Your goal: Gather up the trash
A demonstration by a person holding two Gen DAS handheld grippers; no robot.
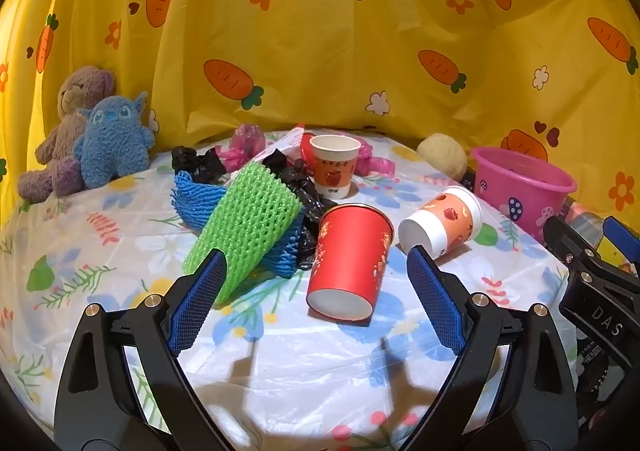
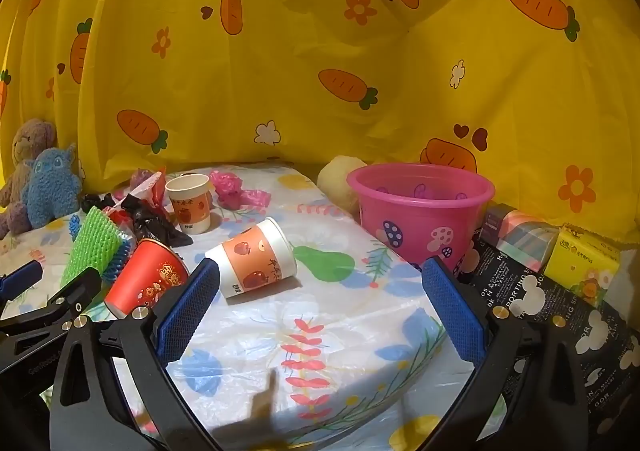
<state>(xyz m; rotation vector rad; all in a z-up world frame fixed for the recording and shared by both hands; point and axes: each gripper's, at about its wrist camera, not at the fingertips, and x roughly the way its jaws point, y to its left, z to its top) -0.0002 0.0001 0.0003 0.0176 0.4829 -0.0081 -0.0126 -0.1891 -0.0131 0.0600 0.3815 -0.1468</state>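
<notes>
Trash lies on a floral table. A red paper cup [image 1: 348, 263] lies on its side right in front of my open left gripper [image 1: 316, 291]. An orange-and-white cup [image 1: 440, 223] lies on its side to the right; another [image 1: 334, 165] stands upright behind. Green foam netting [image 1: 248, 223] rests on blue netting [image 1: 196, 199] beside black bags [image 1: 308, 191] and pink bags [image 1: 244, 143]. A pink bucket [image 2: 420, 207] stands at the right. My right gripper [image 2: 320, 299] is open and empty, with the tipped cup [image 2: 252, 255] just ahead on its left.
Two plush toys [image 1: 88, 135] sit at the back left. A cream plush ball [image 2: 340, 179] lies behind the bucket. Boxes and a tissue pack [image 2: 580, 263] lie at the right on a black printed bag [image 2: 520, 291]. A yellow carrot curtain [image 1: 320, 31] hangs behind.
</notes>
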